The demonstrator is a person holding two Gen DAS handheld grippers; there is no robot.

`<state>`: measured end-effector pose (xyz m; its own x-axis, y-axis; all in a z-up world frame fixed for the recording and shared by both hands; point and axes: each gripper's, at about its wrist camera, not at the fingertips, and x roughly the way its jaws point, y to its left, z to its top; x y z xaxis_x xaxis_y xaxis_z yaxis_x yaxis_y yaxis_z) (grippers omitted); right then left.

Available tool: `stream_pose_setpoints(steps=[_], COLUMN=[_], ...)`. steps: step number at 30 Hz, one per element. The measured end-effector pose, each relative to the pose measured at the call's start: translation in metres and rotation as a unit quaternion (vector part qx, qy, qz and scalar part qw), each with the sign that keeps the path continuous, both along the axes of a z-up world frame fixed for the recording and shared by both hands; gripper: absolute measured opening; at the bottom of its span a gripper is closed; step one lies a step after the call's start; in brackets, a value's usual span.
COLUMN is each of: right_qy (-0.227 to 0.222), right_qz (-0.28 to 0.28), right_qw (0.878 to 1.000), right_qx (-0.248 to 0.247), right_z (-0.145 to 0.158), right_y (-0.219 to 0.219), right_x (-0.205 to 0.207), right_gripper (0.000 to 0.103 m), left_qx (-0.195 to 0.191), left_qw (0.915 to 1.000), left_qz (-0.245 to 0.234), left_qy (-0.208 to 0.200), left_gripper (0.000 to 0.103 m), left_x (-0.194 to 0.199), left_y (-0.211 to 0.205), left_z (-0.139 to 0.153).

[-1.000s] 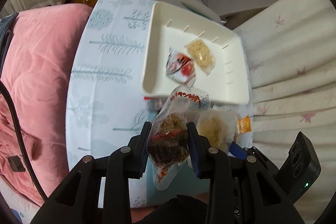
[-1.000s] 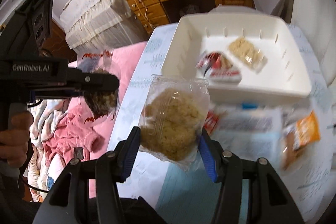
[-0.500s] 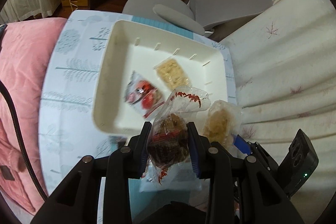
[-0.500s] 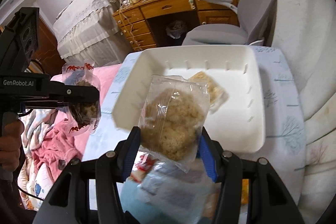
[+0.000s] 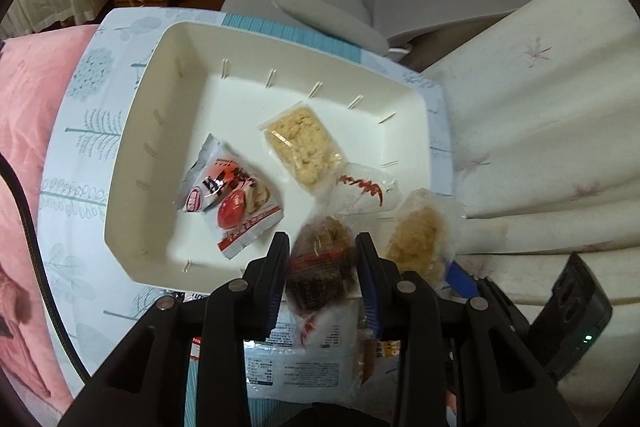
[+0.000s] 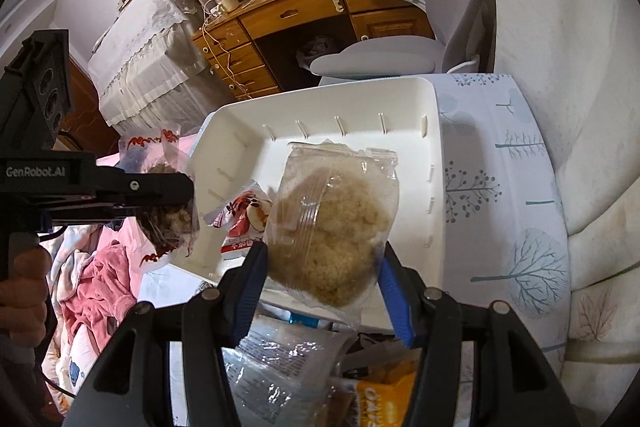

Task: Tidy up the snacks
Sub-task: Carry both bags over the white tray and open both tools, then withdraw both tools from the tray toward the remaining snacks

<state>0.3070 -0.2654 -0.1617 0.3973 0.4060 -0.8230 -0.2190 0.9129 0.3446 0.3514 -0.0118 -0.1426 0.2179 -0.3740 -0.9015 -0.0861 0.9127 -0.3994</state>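
A white tray [image 5: 132,155] [image 6: 240,131] lies on the tree-print tablecloth. It holds a red-and-white packet [image 5: 232,199] [image 6: 244,219] and a pale yellow crisp packet [image 5: 304,143]. My left gripper [image 5: 322,241] [image 6: 176,195] hangs over the tray's near edge. A clear bag with a dark brown snack [image 5: 320,267] [image 6: 168,215] is between its jaws, which are opening while the pads still touch the bag. My right gripper [image 6: 323,251] is shut on a clear bag of pale puffed snack [image 6: 332,219] [image 5: 416,243], held over the tray's near right part.
Loose packets [image 5: 288,359] [image 6: 280,359] and an orange packet [image 6: 384,399] lie on the table below the grippers. A grey chair [image 5: 320,7] and a wooden desk [image 6: 312,7] stand beyond the tray. A pink blanket [image 5: 24,107] is at the left and white fabric [image 5: 540,107] at the right.
Both grippers have carried their bags forward from above the loose packets to above the tray's near edge. The dark bag now looks blurred between the left jaws.
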Motion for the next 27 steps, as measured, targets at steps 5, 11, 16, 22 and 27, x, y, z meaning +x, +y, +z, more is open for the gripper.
stream_pose_setpoints(steps=[5,11,16,22,27], right_qy=[0.009,0.012,0.008,0.003,0.0], right_qz=[0.001,0.006,-0.003,-0.02,-0.046], right_qw=[1.0,1.0,1.0,1.0,0.999], right_qx=[0.005,0.008,0.009,0.01,0.01], right_z=[-0.006,-0.006,0.0,0.008,0.012], right_y=[-0.003,-0.005,-0.007,-0.006,-0.006], right_x=[0.001,-0.003,-0.014,-0.038,-0.061], right_gripper=[0.056,0.056,0.056,0.056,0.056], left_qx=[0.013,0.018,0.013,0.009,0.005], left_qw=[0.9998,0.9996,0.9997,0.9999,1.0], left_qz=[0.011,0.02,0.019,0.009,-0.005], left_qy=[0.006,0.008,0.006,0.001,0.004], left_gripper=[0.058,0.063,0.069,0.069,0.069], left_x=[-0.002,-0.014,-0.033,-0.059,-0.088], left_y=[-0.001,0.002,0.005,0.012,0.023], left_z=[-0.005,-0.002,0.004,0.009,0.009])
